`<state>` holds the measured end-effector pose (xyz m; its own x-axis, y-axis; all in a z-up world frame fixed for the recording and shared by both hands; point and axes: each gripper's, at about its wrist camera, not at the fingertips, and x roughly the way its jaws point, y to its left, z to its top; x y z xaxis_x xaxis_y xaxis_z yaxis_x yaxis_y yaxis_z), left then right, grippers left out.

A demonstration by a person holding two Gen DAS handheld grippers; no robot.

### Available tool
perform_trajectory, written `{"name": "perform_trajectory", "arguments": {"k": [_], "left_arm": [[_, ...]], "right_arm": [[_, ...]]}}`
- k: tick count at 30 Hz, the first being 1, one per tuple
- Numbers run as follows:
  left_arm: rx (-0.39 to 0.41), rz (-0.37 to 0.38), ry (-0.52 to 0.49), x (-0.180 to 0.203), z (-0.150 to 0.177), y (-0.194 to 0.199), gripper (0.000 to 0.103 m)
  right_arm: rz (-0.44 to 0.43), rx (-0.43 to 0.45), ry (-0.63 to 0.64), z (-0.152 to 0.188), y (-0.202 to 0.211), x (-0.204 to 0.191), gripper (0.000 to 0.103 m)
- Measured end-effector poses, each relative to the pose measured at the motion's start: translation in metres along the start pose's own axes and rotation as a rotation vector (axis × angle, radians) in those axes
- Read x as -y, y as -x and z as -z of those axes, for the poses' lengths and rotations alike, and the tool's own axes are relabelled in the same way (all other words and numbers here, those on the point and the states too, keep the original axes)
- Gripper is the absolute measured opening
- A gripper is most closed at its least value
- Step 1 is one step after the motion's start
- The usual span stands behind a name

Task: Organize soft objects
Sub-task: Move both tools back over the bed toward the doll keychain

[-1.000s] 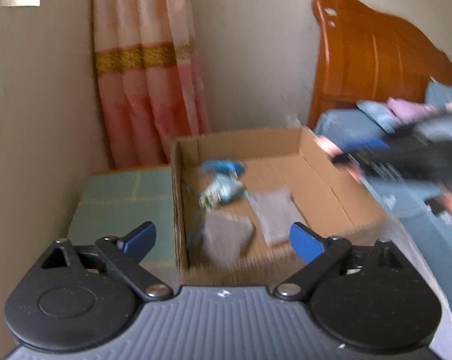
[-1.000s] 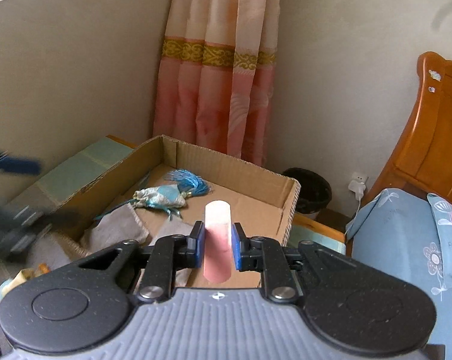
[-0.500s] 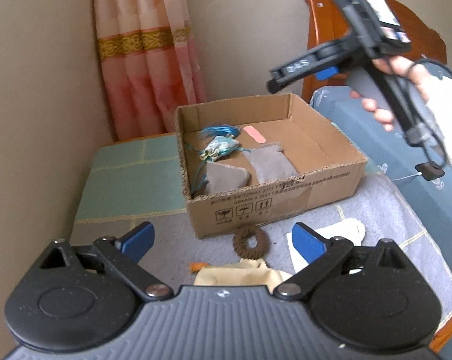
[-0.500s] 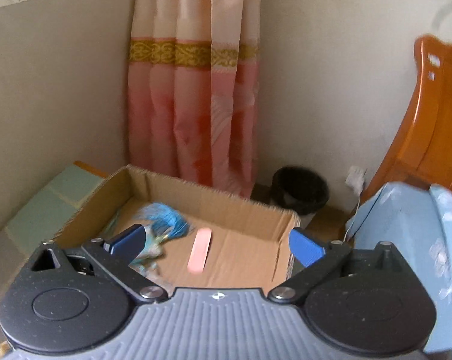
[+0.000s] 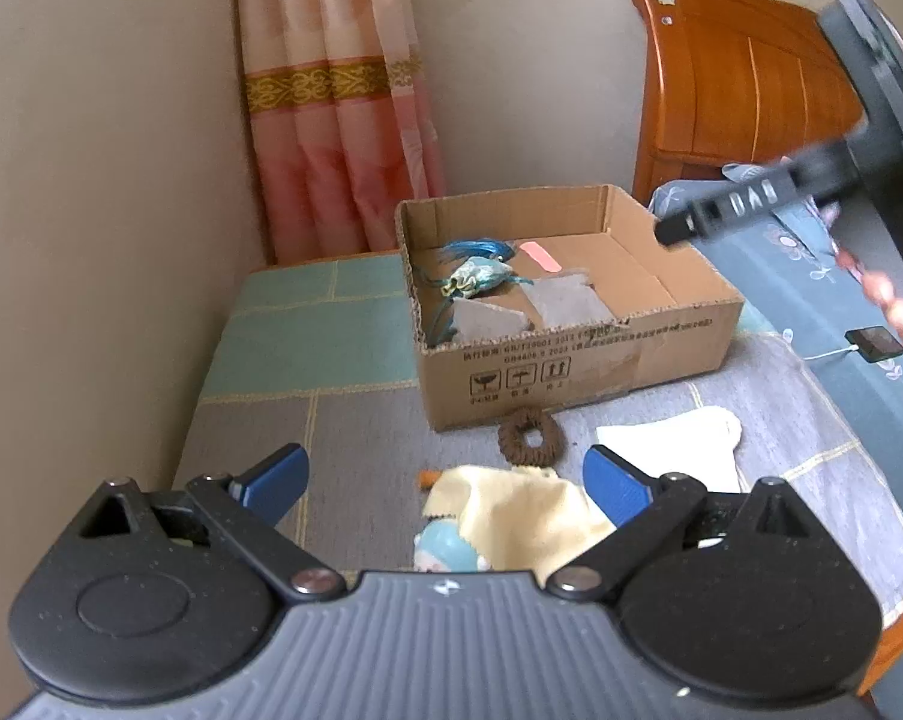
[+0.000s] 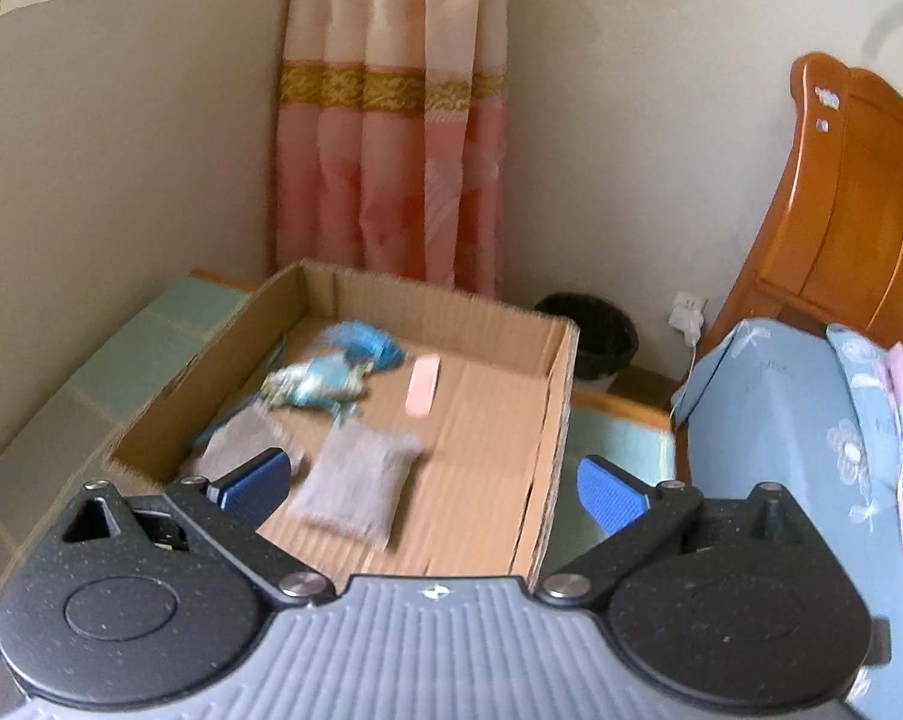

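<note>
An open cardboard box stands on a patchwork-covered surface. Inside lie a pink strip, a blue tasselled pouch and two grey pads. In front of the box lie a brown scrunchie, a white cloth, a yellow cloth and a small blue toy. My left gripper is open, low over the yellow cloth. My right gripper is open and empty above the box; it also shows in the left wrist view.
A beige wall and a pink curtain stand behind the box. A wooden headboard and a blue-covered bed lie to the right. A black bin and a wall plug are beyond the box.
My right gripper opened and dropped the pink strip into the box, then drew back. My left gripper pulled back from the box towards the cloths in front.
</note>
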<state>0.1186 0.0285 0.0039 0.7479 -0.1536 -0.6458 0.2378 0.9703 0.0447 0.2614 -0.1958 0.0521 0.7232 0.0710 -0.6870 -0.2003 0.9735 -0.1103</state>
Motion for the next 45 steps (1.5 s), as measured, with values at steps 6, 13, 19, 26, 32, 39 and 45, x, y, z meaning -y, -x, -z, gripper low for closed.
{"name": "perform_trajectory", "arguments": {"k": [6, 13, 19, 26, 32, 39, 45], "left_arm": [[-0.01, 0.007, -0.014, 0.001, 0.018, 0.003, 0.098], [-0.038, 0.049, -0.049, 0.005, 0.041, -0.005, 0.098], [-0.052, 0.058, -0.06, 0.002, 0.053, -0.019, 0.098], [-0.056, 0.014, 0.007, -0.016, 0.06, -0.026, 0.098], [-0.088, 0.021, -0.006, -0.017, 0.065, -0.032, 0.098], [-0.096, 0.018, -0.004, -0.02, 0.065, -0.041, 0.094], [-0.109, 0.017, -0.005, -0.027, 0.065, -0.051, 0.082]], "right_arm": [[-0.003, -0.035, -0.05, 0.051, 0.01, -0.013, 0.103], [0.003, -0.103, -0.115, 0.114, 0.012, -0.029, 0.103], [-0.014, -0.13, -0.139, 0.15, 0.018, -0.036, 0.103], [-0.021, -0.154, -0.117, 0.176, 0.015, -0.04, 0.103], [-0.012, -0.166, -0.078, 0.188, 0.005, -0.046, 0.103], [-0.052, -0.108, -0.058, 0.192, 0.002, -0.053, 0.103], [-0.068, -0.091, -0.048, 0.19, -0.004, -0.052, 0.103]]}}
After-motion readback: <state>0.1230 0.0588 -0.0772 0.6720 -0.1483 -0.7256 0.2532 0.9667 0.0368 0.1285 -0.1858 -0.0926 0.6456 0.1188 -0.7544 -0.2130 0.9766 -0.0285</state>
